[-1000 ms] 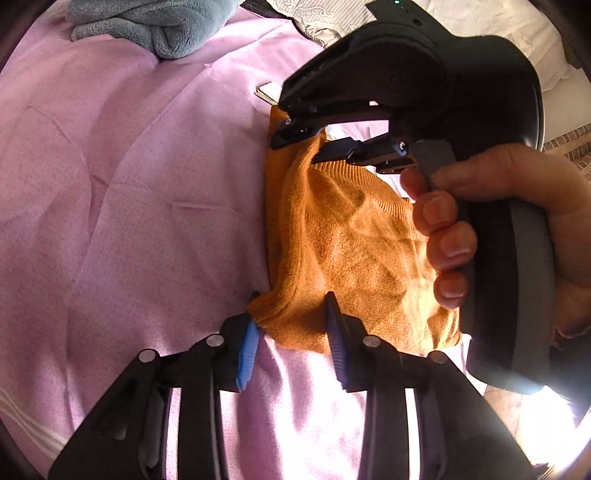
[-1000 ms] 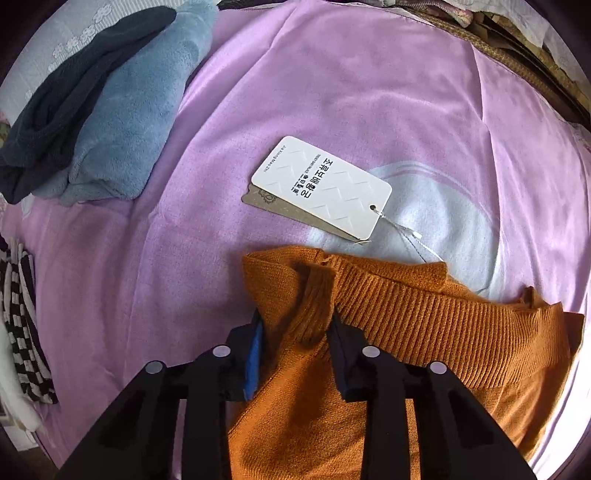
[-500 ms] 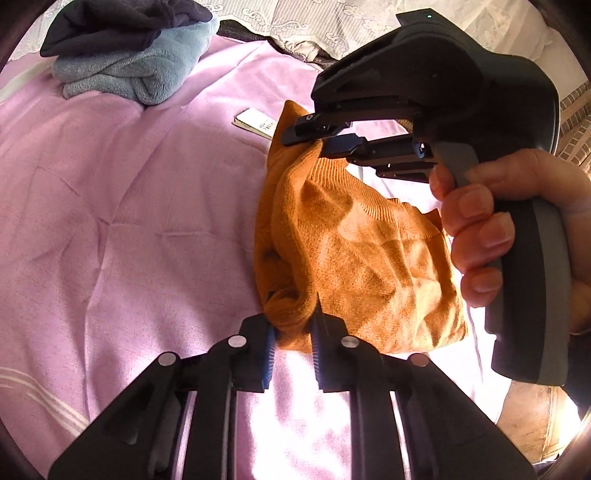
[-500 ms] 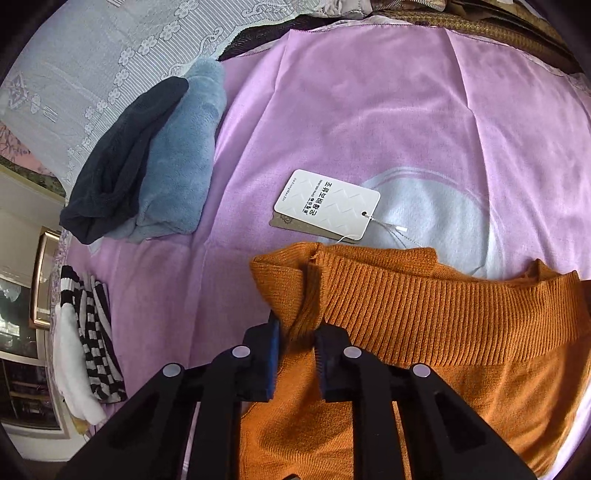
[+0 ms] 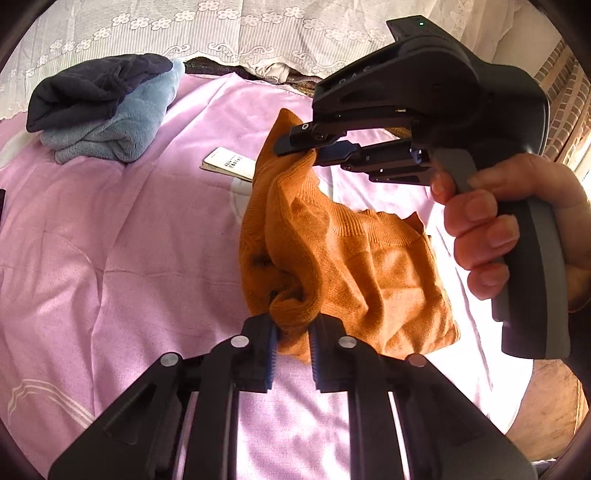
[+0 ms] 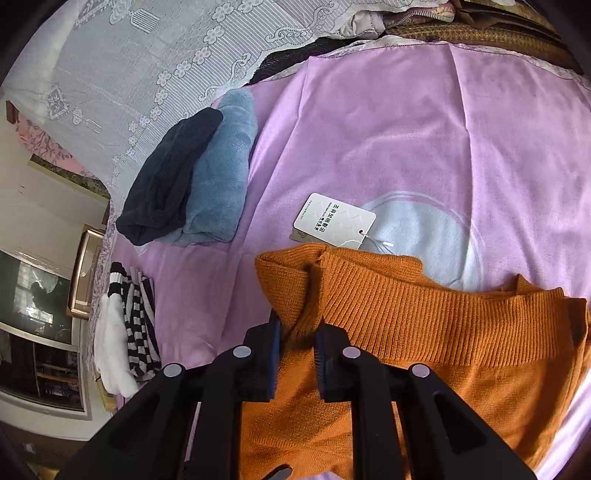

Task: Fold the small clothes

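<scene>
Presently listed, on a pink sheet (image 5: 122,236):

Sweater (image 5: 354,266), orange knit, partly lifted off the sheet, its lower right part lying on it. One bunched edge is pinched by the left gripper (image 5: 293,328); a ribbed corner at the far end is pinched by the right gripper (image 6: 297,332). Both sets of jaws have just been closing, with knit between them, and the blue pads press on the fabric.

Right gripper, seen from the left wrist view: black body, grey handle, held in a hand (image 5: 509,229) whose fingers wrap the grip.

Tag (image 6: 334,219), white card with printed characters over a brown card, tied to the sweater by a thin string, lying flat on the sheet just beyond the ribbed edge.

Folded pile (image 6: 192,177): dark navy piece beside a blue fleece piece, touching, at the sheet's far left, well apart from the sweater.

Striped cloth (image 6: 136,325), black and white, beside a white piece at the sheet's left edge.

Lace cover (image 5: 229,29), white, behind the sheet.
</scene>
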The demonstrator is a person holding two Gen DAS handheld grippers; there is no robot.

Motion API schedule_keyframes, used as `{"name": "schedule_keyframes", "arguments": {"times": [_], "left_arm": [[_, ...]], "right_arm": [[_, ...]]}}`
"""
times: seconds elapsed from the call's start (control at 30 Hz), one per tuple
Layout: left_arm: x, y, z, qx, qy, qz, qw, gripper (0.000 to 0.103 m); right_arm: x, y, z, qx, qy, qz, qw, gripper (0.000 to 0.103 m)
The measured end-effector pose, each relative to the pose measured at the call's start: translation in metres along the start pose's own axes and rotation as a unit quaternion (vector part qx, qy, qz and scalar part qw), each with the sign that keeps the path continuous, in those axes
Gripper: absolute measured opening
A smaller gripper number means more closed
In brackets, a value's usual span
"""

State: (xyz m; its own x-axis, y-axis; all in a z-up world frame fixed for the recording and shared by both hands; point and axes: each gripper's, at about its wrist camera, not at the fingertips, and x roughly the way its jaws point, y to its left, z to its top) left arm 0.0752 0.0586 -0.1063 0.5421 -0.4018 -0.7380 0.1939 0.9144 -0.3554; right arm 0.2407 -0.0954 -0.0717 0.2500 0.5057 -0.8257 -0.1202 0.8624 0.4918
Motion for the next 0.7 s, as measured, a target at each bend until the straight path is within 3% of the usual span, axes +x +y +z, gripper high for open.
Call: {"name": "schedule_keyframes", "arguments": {"times": [0.2, 0.33, 0.4, 0.47, 0.53, 0.7], "left_arm": [[-0.002, -0.024, 0.004, 0.024, -0.008, 0.016, 0.9996, 0.013], [0.005, -0.02, 0.005, 0.014, 0.001, 0.031, 0.9994, 0.016], [0.005, -0.011, 0.006, 0.004, 0.006, 0.044, 0.999, 0.031], [0.001, 0.0, 0.011, -0.006, -0.005, 0.056, 0.9984, 0.063], [-0.003, 0.012, 0.018, -0.01, -0.015, 0.058, 0.9982, 0.068], [0.011, 0.021, 0.043, 0.011, 0.005, 0.013, 0.9998, 0.068]], "right_arm": [[-0.017, -0.021, 0.002, 0.018, 0.0, 0.036, 0.999, 0.016], [-0.017, -0.021, -0.001, 0.014, 0.001, 0.042, 0.999, 0.016], [-0.013, -0.018, -0.002, 0.01, 0.004, 0.042, 0.999, 0.016], [-0.01, -0.015, -0.003, 0.007, 0.005, 0.041, 0.999, 0.016], [-0.008, -0.012, -0.003, 0.002, 0.004, 0.038, 0.999, 0.016], [-0.008, -0.007, 0.0, -0.007, 0.004, 0.027, 1.0, 0.016]]}}
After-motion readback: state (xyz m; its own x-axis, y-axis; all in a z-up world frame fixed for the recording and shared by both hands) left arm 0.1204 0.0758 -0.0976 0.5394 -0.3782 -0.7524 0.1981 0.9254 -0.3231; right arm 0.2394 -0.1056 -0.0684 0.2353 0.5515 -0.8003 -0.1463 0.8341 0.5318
